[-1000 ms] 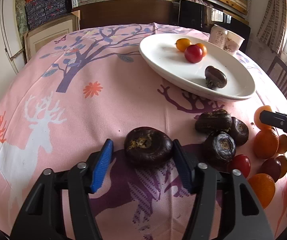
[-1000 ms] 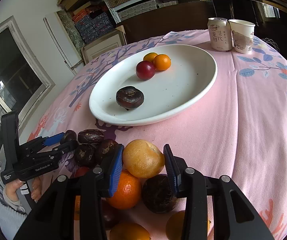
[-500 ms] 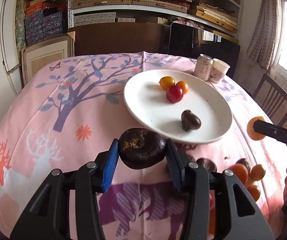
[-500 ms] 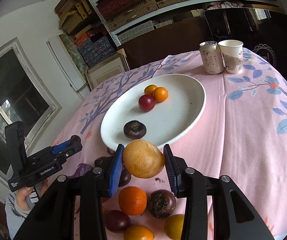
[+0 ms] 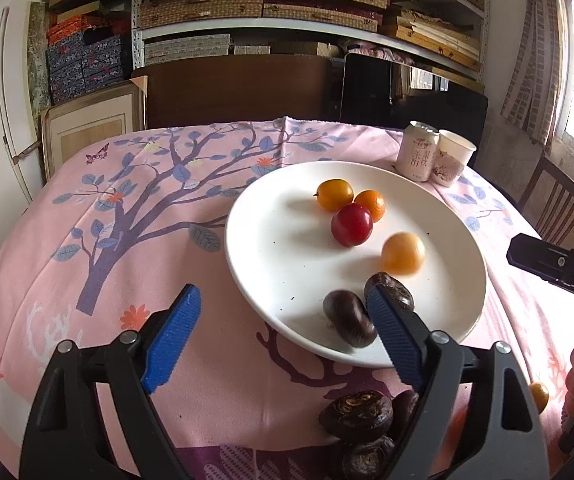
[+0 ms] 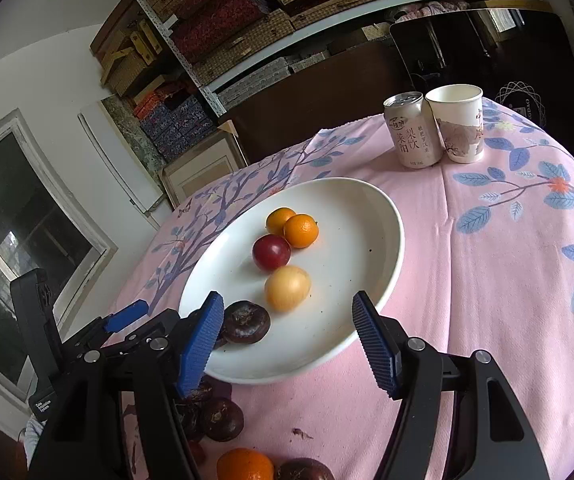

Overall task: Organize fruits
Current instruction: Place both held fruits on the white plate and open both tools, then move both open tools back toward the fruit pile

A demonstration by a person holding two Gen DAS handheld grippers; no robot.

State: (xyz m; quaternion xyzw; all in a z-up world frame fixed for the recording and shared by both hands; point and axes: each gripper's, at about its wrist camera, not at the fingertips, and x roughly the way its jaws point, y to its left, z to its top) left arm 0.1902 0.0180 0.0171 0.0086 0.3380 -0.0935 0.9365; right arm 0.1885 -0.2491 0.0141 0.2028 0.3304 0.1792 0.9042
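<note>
Both grippers, left (image 5: 283,338) and right (image 6: 287,344), now open empty; their earlier fruits, yellow (image 6: 287,288) and brown (image 5: 349,323), lie on the plate (image 5: 271,264). Its far half stays bare.

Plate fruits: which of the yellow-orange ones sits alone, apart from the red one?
The pale yellow-orange fruit nearest the dark water chestnuts; the two smaller oranges sit against the red plum.

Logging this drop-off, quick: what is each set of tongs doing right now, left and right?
Left tongs: opening, nothing gripped; dark water chestnut lies on the white plate.
Right tongs: opening, nothing gripped; pale yellow-orange fruit lies on the plate.
</note>
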